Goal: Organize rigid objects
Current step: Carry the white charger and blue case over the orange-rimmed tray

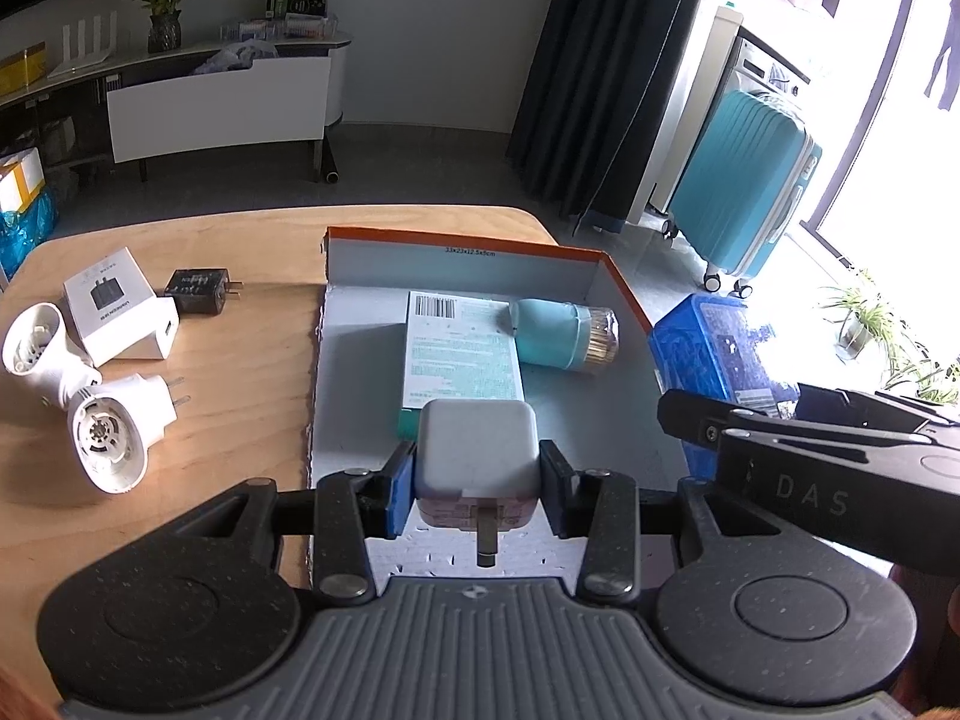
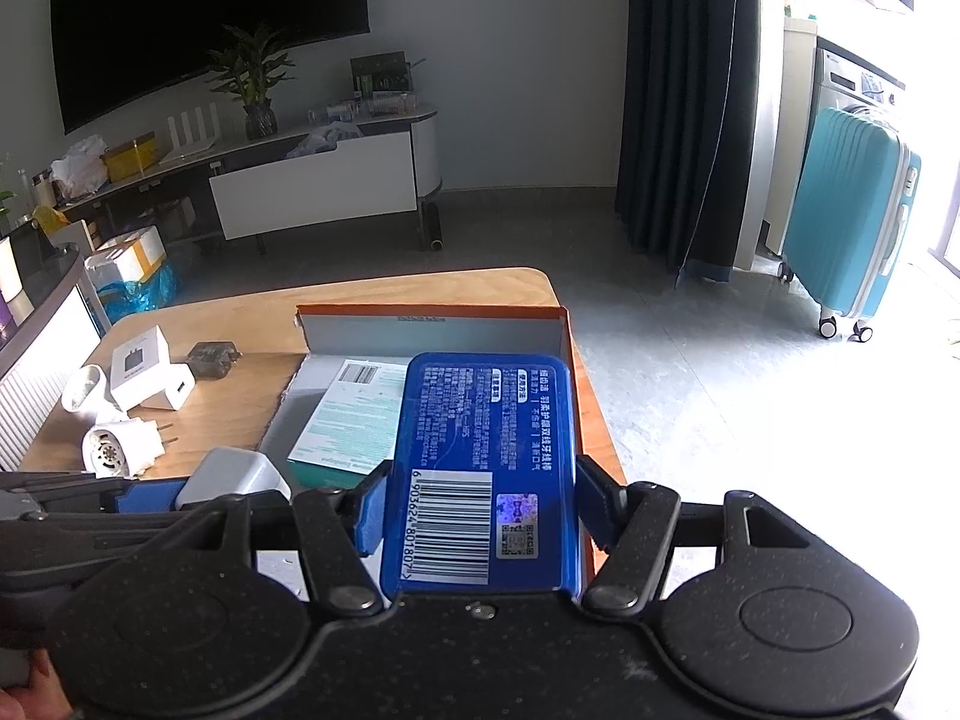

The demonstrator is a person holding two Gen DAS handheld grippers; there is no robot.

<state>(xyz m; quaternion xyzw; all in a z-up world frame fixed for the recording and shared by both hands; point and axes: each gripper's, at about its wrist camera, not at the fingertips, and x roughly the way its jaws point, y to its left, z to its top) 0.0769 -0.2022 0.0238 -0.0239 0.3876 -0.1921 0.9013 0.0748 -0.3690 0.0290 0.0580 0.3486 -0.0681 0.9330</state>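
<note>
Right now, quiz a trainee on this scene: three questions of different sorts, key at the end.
1. True or false: the left gripper holds a white charger over the cardboard box.
2. What does the right gripper grip? A) blue tin B) black adapter C) teal toothpick jar
3. Fill in: the teal toothpick jar lies on its ____ inside the box.

Key: 1 true; 2 A; 3 side.

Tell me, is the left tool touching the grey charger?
Touching. In the left wrist view, both pads of the left tool press against the sides of the grey charger.
</note>
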